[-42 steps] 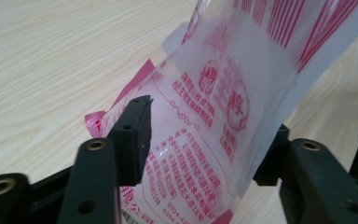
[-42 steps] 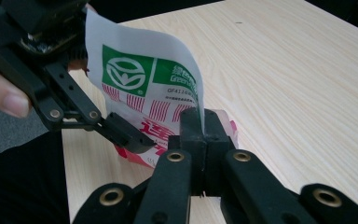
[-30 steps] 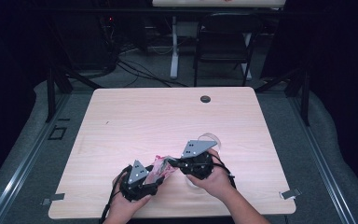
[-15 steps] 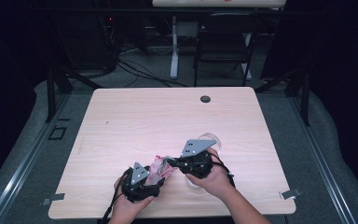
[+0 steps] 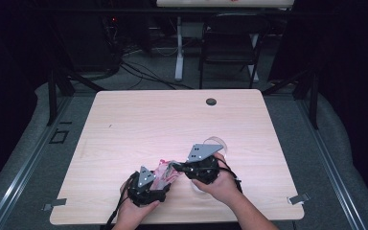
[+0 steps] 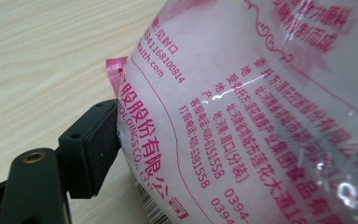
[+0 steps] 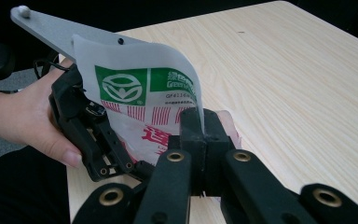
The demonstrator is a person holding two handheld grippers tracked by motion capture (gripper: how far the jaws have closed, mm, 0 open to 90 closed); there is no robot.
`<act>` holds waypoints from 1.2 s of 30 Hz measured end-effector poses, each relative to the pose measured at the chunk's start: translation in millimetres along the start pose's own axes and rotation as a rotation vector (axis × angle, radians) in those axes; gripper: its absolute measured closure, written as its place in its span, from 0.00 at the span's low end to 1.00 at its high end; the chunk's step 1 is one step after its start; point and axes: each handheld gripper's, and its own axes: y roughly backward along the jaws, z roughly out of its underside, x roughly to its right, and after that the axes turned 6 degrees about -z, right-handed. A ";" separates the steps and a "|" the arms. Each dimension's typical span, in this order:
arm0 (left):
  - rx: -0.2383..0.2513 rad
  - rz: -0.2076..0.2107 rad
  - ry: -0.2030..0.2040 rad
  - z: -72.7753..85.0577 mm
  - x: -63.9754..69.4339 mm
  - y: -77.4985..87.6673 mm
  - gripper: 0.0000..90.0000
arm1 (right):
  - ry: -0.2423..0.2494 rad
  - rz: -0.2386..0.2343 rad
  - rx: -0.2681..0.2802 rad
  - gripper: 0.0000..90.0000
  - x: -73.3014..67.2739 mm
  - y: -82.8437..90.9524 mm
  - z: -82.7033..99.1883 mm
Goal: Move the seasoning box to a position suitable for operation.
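A plastic bag [image 5: 164, 170] of white powder with pink print is held between both grippers near the table's front edge. In the left gripper view the bag [image 6: 261, 116] is very close, and one black finger [image 6: 91, 147] presses its lower left side; the other finger is hidden behind it. My left gripper [image 5: 159, 176] is shut on the bag. My right gripper [image 7: 204, 133] is shut on the bag's thin edge, and the bag's top, with a green logo [image 7: 121, 86], curls up above the jaws. The right gripper [image 5: 177, 166] meets the left one over the bag.
A clear round dish [image 5: 219, 143] sits just beyond the right gripper on the wooden table [image 5: 172, 120]. A dark grommet [image 5: 211, 101] is at the far edge. The person's hand [image 7: 32, 116] holds the left gripper. A chair and cables lie past the table.
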 end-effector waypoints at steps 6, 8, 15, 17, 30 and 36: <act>-0.018 -0.003 -0.011 0.6 1.4 -3.5 0.24 | -0.002 0.005 0.002 1.00 -0.4 0.5 1.3; -0.019 -0.005 -0.011 1.1 1.9 -4.7 0.24 | -0.001 0.006 0.000 1.00 -0.4 0.8 1.7; -0.031 -0.011 -0.021 2.3 2.9 -7.3 0.24 | 0.000 0.010 0.000 1.00 -0.6 0.9 2.3; -0.036 -0.012 -0.023 2.6 3.1 -8.5 0.24 | -0.001 0.009 0.000 1.00 -0.6 1.0 2.6; -0.068 -0.019 -0.038 2.9 4.2 -12.6 0.24 | -0.002 0.011 -0.003 1.00 -0.3 1.8 4.1; -0.089 -0.034 -0.054 2.4 6.3 -14.3 0.25 | -0.001 0.014 -0.006 1.00 -0.2 1.9 4.4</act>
